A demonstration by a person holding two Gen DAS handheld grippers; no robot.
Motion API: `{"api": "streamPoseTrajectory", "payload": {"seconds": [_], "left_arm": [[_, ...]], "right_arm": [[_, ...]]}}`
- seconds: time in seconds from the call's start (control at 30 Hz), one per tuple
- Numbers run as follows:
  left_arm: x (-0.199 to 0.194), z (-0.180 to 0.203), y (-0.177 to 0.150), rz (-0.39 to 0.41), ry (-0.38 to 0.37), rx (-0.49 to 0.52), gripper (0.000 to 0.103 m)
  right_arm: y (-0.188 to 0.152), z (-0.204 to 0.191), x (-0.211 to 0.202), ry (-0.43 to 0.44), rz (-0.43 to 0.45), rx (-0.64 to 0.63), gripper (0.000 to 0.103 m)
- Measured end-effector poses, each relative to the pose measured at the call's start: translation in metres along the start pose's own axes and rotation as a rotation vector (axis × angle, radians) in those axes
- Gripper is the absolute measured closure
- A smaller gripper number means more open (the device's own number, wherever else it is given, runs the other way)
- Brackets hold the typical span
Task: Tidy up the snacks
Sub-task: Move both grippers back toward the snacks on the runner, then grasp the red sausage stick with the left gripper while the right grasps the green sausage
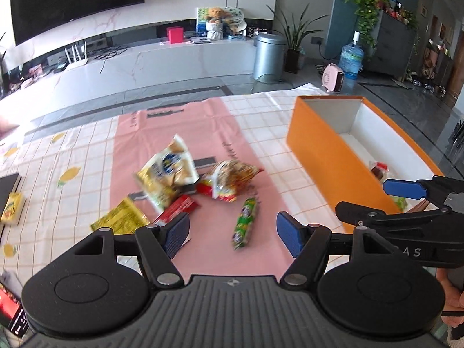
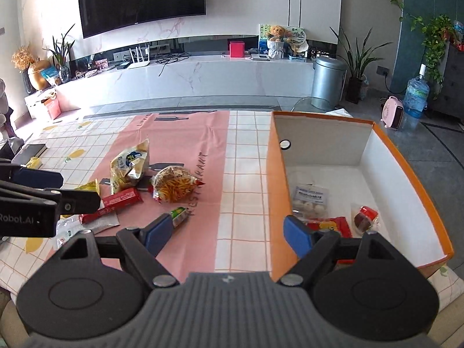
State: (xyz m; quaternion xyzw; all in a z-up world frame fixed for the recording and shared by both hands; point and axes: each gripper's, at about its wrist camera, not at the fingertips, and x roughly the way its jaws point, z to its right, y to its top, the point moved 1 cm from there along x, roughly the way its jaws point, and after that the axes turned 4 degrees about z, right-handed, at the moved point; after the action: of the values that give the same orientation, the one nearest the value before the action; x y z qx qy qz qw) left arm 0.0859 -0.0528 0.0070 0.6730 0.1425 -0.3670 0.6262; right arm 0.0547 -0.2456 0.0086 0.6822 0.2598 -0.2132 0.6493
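Observation:
Loose snacks lie on the pink runner: a yellow chip bag (image 1: 166, 174) (image 2: 130, 168), a clear bag of orange sticks (image 1: 232, 178) (image 2: 174, 184), a red bar (image 1: 177, 208) (image 2: 123, 198), a flat yellow packet (image 1: 120, 217) and a green roll (image 1: 245, 221) (image 2: 178, 214). My left gripper (image 1: 232, 233) is open and empty, low over the green roll. My right gripper (image 2: 224, 233) is open and empty at the near left wall of the orange box (image 1: 319, 156) (image 2: 277, 179). The box holds a white-ball pack (image 2: 310, 200), a red packet (image 2: 333, 226) and a dark sweet (image 2: 364, 217).
A checked cloth (image 2: 246, 188) covers the table. A black book (image 1: 7, 187) and a yellow pack (image 1: 11, 207) lie at the far left. A red wrapper and a clear one (image 2: 95, 220) lie under the left gripper's arm. Floor, bin and TV bench lie beyond.

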Motion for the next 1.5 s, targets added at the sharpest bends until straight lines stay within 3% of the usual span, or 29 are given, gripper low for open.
{"api": "streamPoseTrajectory", "payload": {"seconds": [0.2,0.4,0.6,0.77,0.93,1.2,1.37,1.5], "left_arm": [[-0.004,-0.040,-0.030,-0.014,0.035,-0.029,0.022],[-0.003,-0.081,-0.058,-0.026,0.083,-0.037,0.021],[0.011,-0.105,-0.068,-0.042,0.077,-0.033,0.019],[0.030,-0.107,-0.061,-0.037,0.015,-0.008,0.019],[0.058,-0.101,-0.052,-0.048,0.016,0.068,0.023],[0.093,-0.091,-0.037,-0.063,-0.037,0.162,0.025],[0.114,-0.081,-0.031,-0.101,-0.024,0.269,0.030],[0.126,-0.078,-0.027,-0.133,-0.034,0.299,0.034]], "right_arm": [[-0.019,-0.032,0.016,0.031,-0.049,0.032,0.023],[-0.026,-0.064,0.037,0.045,-0.095,-0.019,0.023],[-0.030,-0.086,0.060,0.052,-0.130,-0.055,0.035],[-0.026,-0.095,0.078,0.050,-0.139,-0.043,0.037],[-0.022,-0.093,0.098,0.034,-0.157,0.002,0.037],[-0.015,-0.080,0.129,0.008,-0.188,0.080,0.046],[-0.012,-0.072,0.146,0.023,-0.213,0.116,0.054],[-0.012,-0.065,0.155,0.057,-0.240,0.167,0.057]]}}
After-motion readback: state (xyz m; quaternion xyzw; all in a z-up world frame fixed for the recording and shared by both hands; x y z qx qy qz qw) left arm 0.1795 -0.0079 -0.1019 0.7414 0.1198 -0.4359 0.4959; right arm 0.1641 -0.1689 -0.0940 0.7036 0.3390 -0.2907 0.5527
